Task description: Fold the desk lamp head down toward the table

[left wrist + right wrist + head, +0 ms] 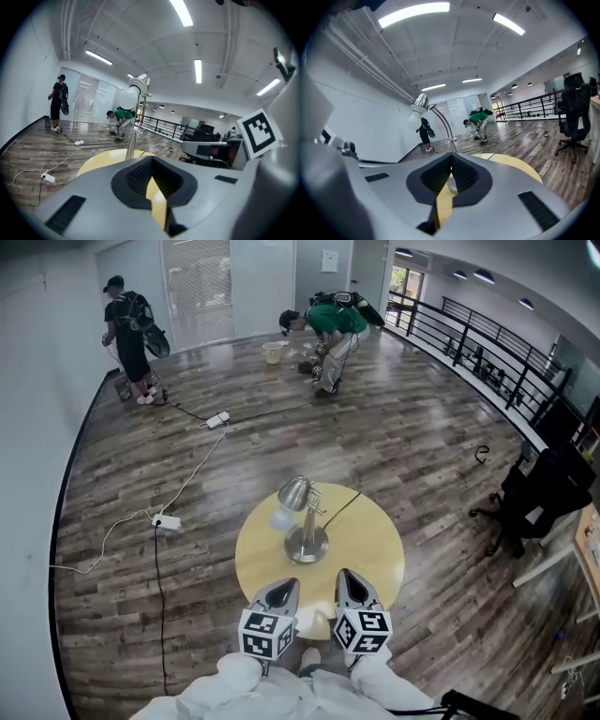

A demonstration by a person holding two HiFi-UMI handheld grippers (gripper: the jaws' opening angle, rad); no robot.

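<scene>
Hovering just short of the desk lamp (305,526), left gripper (280,587) and right gripper (349,579) are pinched shut, empty: approach step, lamp head (292,494) next to push down.

Holds the left gripper (281,587) and the right gripper (349,577) side by side, just apart, low in front of the body. Points both forward and slightly downward, tips about level with each other. Jaws of each pressed together, with nothing between them. Left marker cube (267,634) and right marker cube (364,629) turned up toward the head. White sleeves (230,679) behind the cubes, forearms close together and nearly parallel.
</scene>
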